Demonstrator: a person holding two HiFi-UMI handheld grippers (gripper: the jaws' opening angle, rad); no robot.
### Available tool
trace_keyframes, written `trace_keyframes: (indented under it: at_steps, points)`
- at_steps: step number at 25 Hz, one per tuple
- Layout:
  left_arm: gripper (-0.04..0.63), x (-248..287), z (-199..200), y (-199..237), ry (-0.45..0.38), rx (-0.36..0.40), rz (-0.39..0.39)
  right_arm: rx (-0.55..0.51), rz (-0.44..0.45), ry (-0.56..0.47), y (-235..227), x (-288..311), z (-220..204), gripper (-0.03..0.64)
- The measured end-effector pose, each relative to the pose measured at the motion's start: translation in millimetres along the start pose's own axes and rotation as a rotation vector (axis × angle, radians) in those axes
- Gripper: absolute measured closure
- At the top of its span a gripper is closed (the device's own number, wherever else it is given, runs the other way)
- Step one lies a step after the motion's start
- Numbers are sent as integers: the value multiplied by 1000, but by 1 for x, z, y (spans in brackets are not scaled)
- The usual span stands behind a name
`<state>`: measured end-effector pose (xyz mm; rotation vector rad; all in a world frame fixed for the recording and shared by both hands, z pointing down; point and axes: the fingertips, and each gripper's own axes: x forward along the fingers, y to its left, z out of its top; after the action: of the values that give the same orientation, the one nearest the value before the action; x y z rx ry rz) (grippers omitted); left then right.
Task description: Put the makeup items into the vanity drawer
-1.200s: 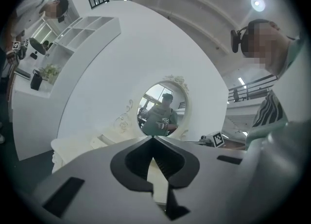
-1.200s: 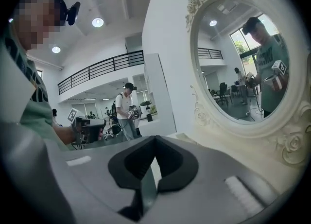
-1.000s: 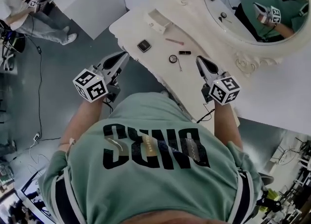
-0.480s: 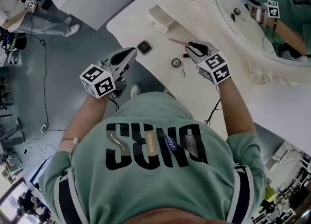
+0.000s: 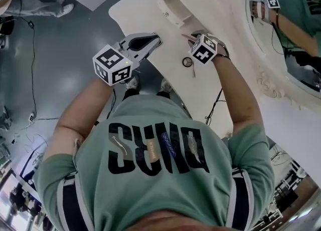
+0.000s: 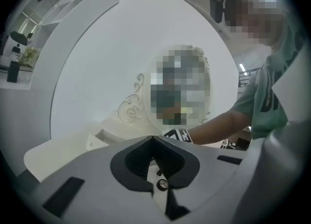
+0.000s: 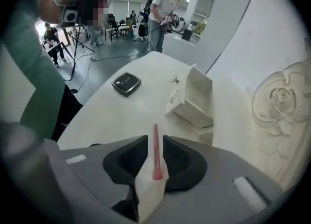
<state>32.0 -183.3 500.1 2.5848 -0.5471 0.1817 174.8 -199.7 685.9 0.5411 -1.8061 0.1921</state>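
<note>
A thin pink makeup pencil [image 7: 155,145] lies on the white vanity top [image 5: 145,9]. My right gripper [image 7: 155,141] straddles it, jaws opening, with a gap on each side of the pencil. In the head view the right gripper [image 5: 196,36] is low over the tabletop, covering most of the pencil. A black square compact [image 7: 126,83] lies further along the top. A small round item [image 5: 187,62] and a thin metal piece [image 5: 193,71] lie near the front edge. The white drawer box [image 7: 194,99] stands open beyond the pencil. My left gripper [image 5: 156,40] hovers over the table's edge, shut and empty.
An oval mirror [image 5: 296,19] in an ornate cream frame [image 7: 282,106] rises behind the vanity top. Grey floor [image 5: 60,49] with cables lies left of the table. A person [image 7: 163,9] stands in the background by another white desk.
My right gripper moved forward and down over the pink pencil and its jaws went from shut to apart. The left gripper drifted right over the table's edge, covering the compact in the head view.
</note>
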Motion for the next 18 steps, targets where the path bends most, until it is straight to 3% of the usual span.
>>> trace_keyframes:
  at_steps: [9, 11, 18]
  points:
    - [595, -4, -29, 0, 20, -47, -24, -7, -2, 162, -2, 45, -17, 522]
    - [595, -8, -31, 1, 16, -53, -18, 14, 23, 169, 0, 46, -18, 557]
    - [595, -22, -23, -6, -7, -61, 9, 119, 74, 115, 2, 40, -16, 565]
